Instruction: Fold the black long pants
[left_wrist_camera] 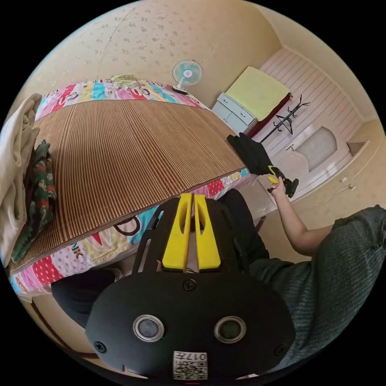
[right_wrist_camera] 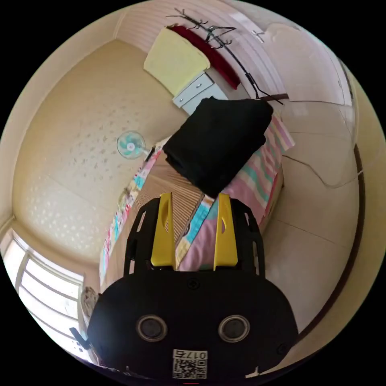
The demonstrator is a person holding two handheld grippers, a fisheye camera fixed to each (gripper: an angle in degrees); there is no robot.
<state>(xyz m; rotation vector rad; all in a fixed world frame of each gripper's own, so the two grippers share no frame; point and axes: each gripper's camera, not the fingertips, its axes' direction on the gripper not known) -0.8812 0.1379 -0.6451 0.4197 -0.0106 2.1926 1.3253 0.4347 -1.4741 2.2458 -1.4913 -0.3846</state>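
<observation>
left gripper view puts our left gripper [left_wrist_camera: 192, 197] low in front of the bed [left_wrist_camera: 80, 257], its yellow fingers [left_wrist_camera: 177, 233] pressed together with nothing between them, so we take this hand to be idle, held back over our lap while the other one works. at the far corner of the bed, where the brown slatted mat [left_wrist_camera: 120, 152] ends, the black long pants [left_wrist_camera: 251, 155] sit as a compact dark bundle, and our right gripper [left_wrist_camera: 274, 175] is just beside that bundle at the end of our outstretched arm [left_wrist_camera: 295, 225]. right gripper view shows the same bundle [right_wrist_camera: 219, 140] folded into a thick, squared stack lying at the corner of the bed, partly on the mat and partly over the patterned sheet [right_wrist_camera: 249, 177]. the right gripper's fingers [right_wrist_camera: 224, 229] stand spread apart, with the stack beyond their tips and not between them, so we judge the pants are resting on the bed and not held. placed at the corner, they leave the rest of the mat bare. at the opposite end of the bed a heap of other clothes [left_wrist_camera: 28, 177] lies well apart from the pants. we judge the folding to be done or nearly so.
</observation>
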